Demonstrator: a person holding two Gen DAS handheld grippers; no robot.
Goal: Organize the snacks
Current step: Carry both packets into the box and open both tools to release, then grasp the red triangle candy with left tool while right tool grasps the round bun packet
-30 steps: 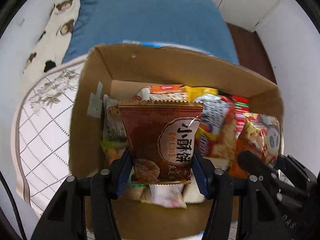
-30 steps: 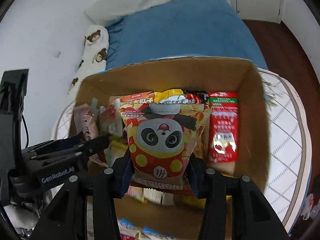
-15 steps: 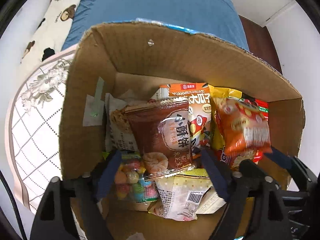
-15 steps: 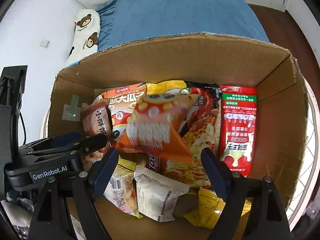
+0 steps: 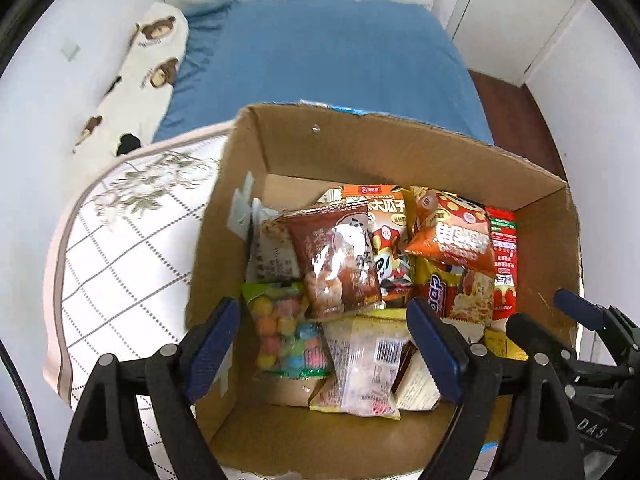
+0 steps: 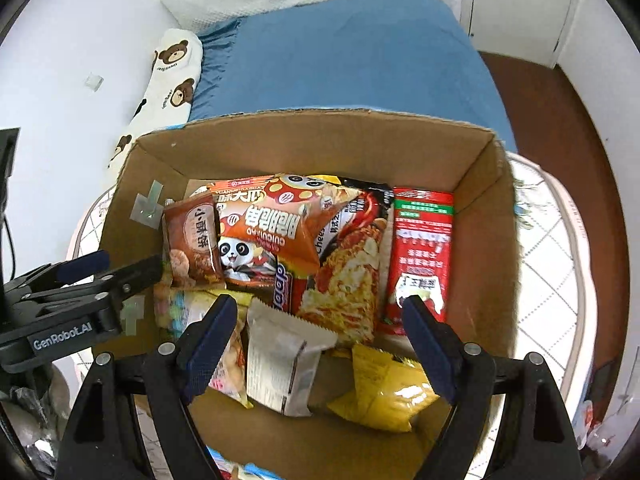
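An open cardboard box (image 5: 400, 148) (image 6: 320, 136) holds several snack packets. A brown biscuit packet (image 5: 336, 260) (image 6: 194, 240) lies at the left on the pile. An orange panda packet (image 5: 452, 236) (image 6: 288, 224) lies in the middle. A red packet (image 6: 422, 256) lies at the right. My left gripper (image 5: 324, 336) is open and empty above the box's near side. My right gripper (image 6: 316, 336) is open and empty above the pile. The left gripper also shows in the right wrist view (image 6: 112, 268) at the box's left wall.
The box stands on a round table with a white checked cloth (image 5: 120, 248) (image 6: 560, 264). A blue bed (image 5: 320, 64) and a bear-print pillow (image 5: 140, 80) lie behind. A white wall is at the left, wooden floor (image 6: 560, 128) at the right.
Both grippers opened and let go of their packets, which dropped onto the pile in the box. Both grippers have since pulled back and up from the box.
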